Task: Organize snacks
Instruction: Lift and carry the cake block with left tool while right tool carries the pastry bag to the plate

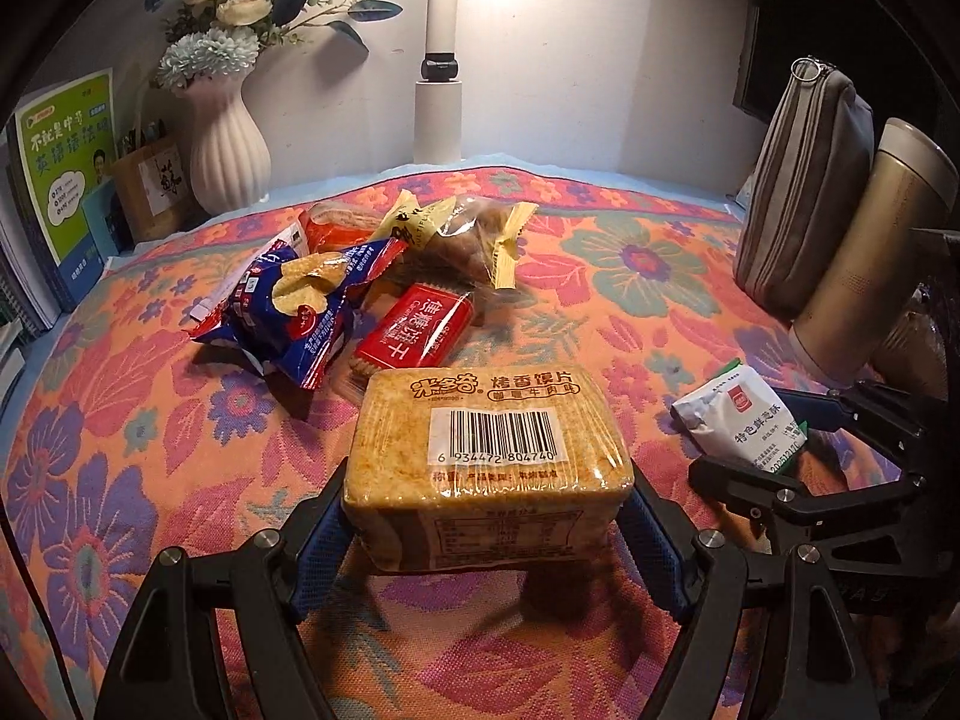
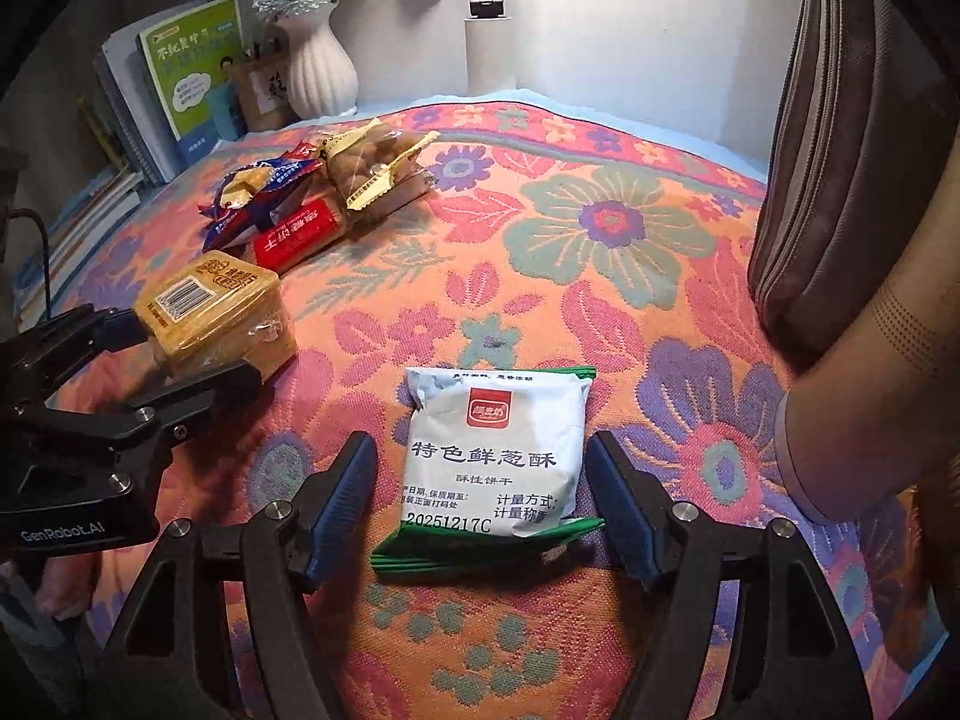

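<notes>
Golden clear-wrapped toast block [image 1: 489,468] lies barcode-up, long axis crossing the left gripper [image 1: 486,516], pinched between its fingers; white scallion-biscuit packet [image 2: 495,459] lies lengthwise between the right gripper's [image 2: 486,510] spread, untouching fingers.

Orange-pink floral cloth [image 2: 600,252]; white, green-edged packet [image 2: 492,456]; tan, perhaps golden, block [image 1: 486,456]
</notes>
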`<state>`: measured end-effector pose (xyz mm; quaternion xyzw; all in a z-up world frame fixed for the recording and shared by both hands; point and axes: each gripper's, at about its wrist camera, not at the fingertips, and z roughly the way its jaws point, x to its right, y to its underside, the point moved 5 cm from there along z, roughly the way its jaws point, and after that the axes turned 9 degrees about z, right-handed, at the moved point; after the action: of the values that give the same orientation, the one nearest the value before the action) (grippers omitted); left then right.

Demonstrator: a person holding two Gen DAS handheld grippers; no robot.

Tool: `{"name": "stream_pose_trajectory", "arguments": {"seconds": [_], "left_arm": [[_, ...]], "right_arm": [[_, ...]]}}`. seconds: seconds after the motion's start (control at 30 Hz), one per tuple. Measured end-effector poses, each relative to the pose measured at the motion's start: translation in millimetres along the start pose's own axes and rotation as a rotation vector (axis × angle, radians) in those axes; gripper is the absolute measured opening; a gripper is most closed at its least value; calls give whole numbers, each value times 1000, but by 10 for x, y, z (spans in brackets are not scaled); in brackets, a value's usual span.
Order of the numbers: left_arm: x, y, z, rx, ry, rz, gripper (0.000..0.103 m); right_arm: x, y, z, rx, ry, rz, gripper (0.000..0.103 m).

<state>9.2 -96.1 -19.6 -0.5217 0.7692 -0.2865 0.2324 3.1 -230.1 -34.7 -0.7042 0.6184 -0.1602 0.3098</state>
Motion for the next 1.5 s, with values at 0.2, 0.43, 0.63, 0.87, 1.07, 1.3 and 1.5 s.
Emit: {"name": "stream_pose_trajectory", "arguments": {"seconds": [0.2, 0.43, 0.63, 0.87, 1.07, 1.3, 1.5], "left_arm": [[-27, -8, -45, 17, -15, -8, 79], [183, -14, -281, 64, 20, 23, 79], [615, -89, -555, 115, 112, 45, 79], [1215, -301, -865, 179, 208, 111, 79], [1834, -545, -1034, 216, 264, 208, 79], [2480, -740, -1031, 226, 306, 312, 79], [2981, -939, -932, 221, 360, 359, 79]], "right_arm": [[-10, 8, -89, 37, 30, -19, 52], [54, 150, -487, 78, -56, 22, 51], [308, 206, -951, 136, -77, 87, 51], [730, 235, -1546, 252, -63, 158, 51], [1206, 255, -1777, 295, -37, 241, 51], [1848, 310, -2030, 363, 17, 340, 51], [2406, 248, -2222, 429, 61, 430, 51]]}}
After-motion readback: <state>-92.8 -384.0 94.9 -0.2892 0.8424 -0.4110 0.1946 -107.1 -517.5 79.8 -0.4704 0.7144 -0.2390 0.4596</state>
